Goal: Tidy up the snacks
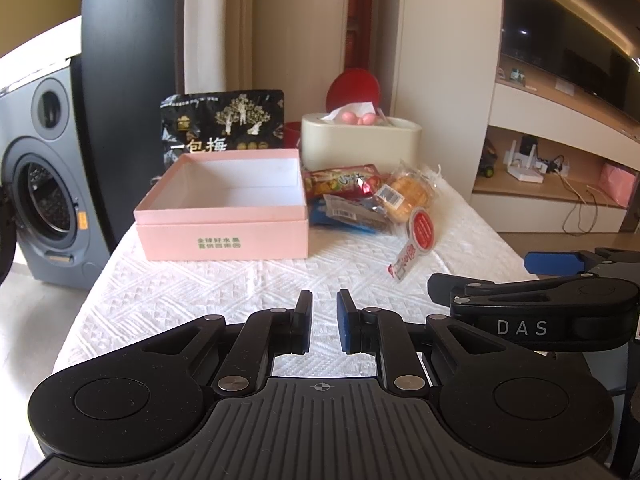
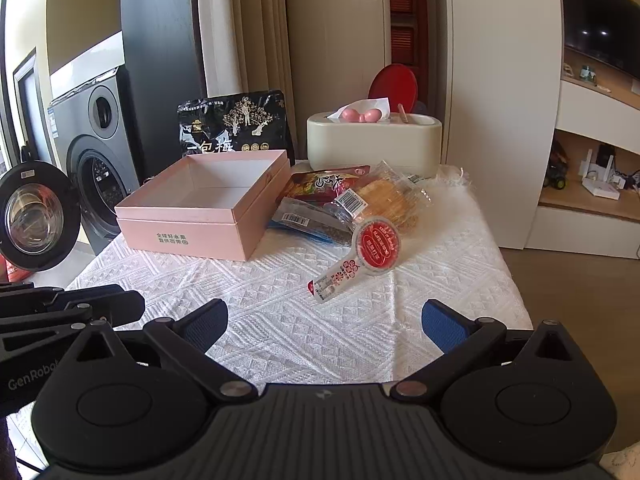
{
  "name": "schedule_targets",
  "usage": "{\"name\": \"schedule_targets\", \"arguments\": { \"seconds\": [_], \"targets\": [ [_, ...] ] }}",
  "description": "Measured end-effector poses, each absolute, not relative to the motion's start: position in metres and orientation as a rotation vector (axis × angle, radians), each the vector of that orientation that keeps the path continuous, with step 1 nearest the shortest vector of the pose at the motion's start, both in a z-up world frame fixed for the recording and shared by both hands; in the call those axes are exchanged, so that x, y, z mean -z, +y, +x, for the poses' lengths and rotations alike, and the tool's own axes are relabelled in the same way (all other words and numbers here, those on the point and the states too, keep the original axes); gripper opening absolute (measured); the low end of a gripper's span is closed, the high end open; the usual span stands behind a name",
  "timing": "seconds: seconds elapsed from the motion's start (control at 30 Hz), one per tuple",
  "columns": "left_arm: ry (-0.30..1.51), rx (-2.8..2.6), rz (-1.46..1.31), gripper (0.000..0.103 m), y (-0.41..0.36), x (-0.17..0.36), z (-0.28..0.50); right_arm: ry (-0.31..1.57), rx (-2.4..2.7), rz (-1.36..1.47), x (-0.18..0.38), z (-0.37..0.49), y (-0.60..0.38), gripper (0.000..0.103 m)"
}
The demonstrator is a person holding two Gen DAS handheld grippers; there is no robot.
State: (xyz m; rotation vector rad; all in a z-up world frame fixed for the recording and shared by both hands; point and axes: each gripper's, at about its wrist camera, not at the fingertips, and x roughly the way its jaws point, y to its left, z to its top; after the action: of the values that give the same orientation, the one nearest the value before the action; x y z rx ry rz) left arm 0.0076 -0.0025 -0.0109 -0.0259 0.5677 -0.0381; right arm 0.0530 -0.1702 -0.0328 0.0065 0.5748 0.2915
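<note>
An open pink box (image 1: 222,236) (image 2: 180,236) stands empty on the white-clothed table (image 1: 192,292) (image 2: 272,304). A black snack bag (image 1: 224,124) (image 2: 236,124) leans upright behind it. To its right lies a pile: a red packet (image 1: 340,180) (image 2: 320,184), a wrapped cake (image 1: 412,194) (image 2: 384,196), a dark blue packet (image 1: 348,216) (image 2: 308,220) and a round red-lidded snack (image 1: 422,230) (image 2: 376,246). My left gripper (image 1: 324,296) hovers near the table's front edge, shut and empty. My right gripper (image 2: 325,310) is beside it, open and empty.
A cream tissue box (image 1: 360,140) (image 2: 374,144) with a red disc behind it stands at the table's back right. A grey washing machine (image 1: 40,180) (image 2: 100,168) with its door open is off the left edge. Shelves line the right wall.
</note>
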Motion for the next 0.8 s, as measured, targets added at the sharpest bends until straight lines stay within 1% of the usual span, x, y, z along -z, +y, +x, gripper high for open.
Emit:
{"name": "schedule_targets", "arguments": {
  "seconds": [0.8],
  "targets": [
    [0.592,0.043,-0.025,0.017,-0.0037,0.0156,0.0082,0.586,-0.289,0.010,0.0379,0.0537,-0.1723,0.103]
  ]
}}
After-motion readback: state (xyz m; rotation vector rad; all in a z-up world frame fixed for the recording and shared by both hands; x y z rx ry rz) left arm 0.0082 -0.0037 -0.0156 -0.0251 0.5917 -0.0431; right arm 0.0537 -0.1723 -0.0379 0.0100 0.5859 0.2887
